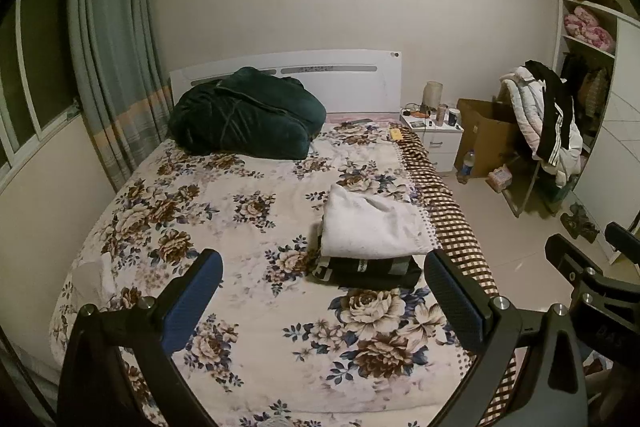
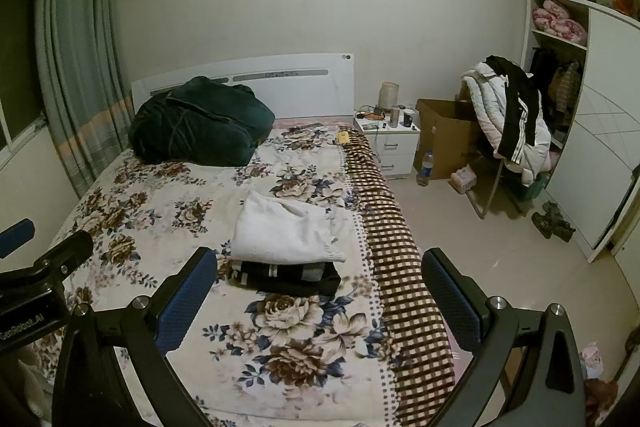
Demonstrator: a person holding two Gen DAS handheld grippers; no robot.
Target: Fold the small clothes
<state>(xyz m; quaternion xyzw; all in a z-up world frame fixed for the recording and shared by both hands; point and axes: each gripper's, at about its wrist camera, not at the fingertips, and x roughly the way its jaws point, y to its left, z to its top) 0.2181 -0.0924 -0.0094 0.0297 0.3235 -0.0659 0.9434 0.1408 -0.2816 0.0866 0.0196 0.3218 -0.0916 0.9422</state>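
Note:
A folded white garment (image 1: 372, 223) lies on top of a folded black garment (image 1: 368, 273), stacked on the floral bedspread (image 1: 224, 211) near the bed's right side. The same stack shows in the right wrist view, white (image 2: 284, 229) over black (image 2: 288, 277). My left gripper (image 1: 324, 303) is open and empty, held above the bed's near end, short of the stack. My right gripper (image 2: 320, 301) is open and empty, also short of the stack. Each gripper shows at the edge of the other's view.
A dark green bundle (image 1: 246, 113) lies at the headboard. A brown checked blanket (image 1: 448, 211) runs along the bed's right edge. A nightstand (image 1: 434, 133), a cardboard box (image 1: 488, 135), a clothes-laden chair (image 1: 548, 131) and a wardrobe (image 1: 612, 131) stand to the right on the tiled floor.

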